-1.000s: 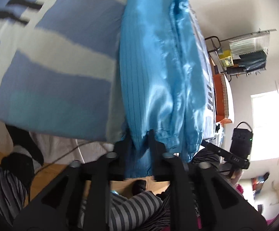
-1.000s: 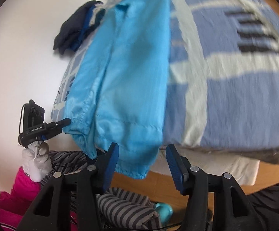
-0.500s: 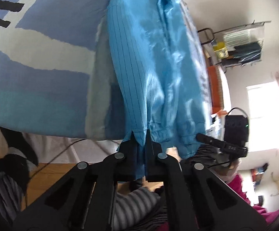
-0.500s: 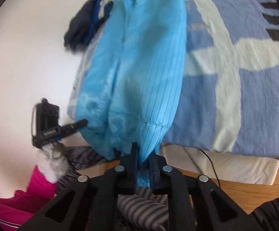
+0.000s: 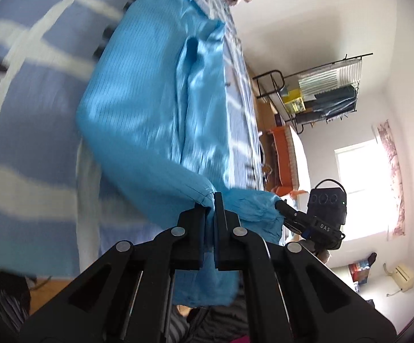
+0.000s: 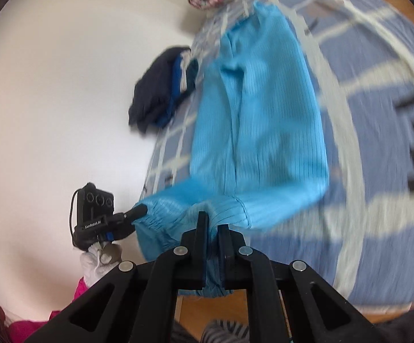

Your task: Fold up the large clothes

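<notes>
Right wrist view, both claws pinching blue garment (image 6: 258, 131), dark clothes (image 6: 161, 91) beside it

Shiny blue garment (image 5: 150, 108), lengthwise on bed, near hem lifted, bunched

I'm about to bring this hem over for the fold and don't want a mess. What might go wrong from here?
1. Both the left gripper and the right gripper pinch only the edge of the shiny blue garment; it may slip out.
2. The loose gathered cuff hangs between the grips and could tuck under crookedly.
3. The garment could drag along the bedspread, wrinkling both.
</notes>
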Demonstrator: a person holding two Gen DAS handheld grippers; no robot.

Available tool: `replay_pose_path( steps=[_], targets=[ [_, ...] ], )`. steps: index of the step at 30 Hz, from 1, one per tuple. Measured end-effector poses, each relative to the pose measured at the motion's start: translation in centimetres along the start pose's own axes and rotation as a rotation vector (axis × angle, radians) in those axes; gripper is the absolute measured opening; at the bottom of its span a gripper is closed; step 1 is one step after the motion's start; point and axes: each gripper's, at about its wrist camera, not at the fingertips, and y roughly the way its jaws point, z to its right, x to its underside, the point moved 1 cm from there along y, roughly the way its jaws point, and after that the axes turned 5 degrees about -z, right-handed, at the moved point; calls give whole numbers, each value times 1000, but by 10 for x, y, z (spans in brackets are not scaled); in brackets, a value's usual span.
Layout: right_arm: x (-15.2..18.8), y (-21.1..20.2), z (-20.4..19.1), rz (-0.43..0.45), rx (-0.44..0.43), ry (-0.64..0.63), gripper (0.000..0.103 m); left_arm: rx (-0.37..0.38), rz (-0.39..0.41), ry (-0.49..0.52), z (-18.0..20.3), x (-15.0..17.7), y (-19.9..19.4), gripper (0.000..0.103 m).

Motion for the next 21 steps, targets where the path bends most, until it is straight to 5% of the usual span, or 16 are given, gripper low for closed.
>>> replay_pose_path(
  steps=[3,12,21],
  targets=[
    [-28,4,0,37,40,-14,4,-54,37,37,8,-27,5,1],
    [-96,36,26,56,188,15,4,-144,112,-68,-23,-91,26,2],
    [-126,66,47,26,302,18,4,-197,122,-155,-67,-115,44,2]
  ],
)
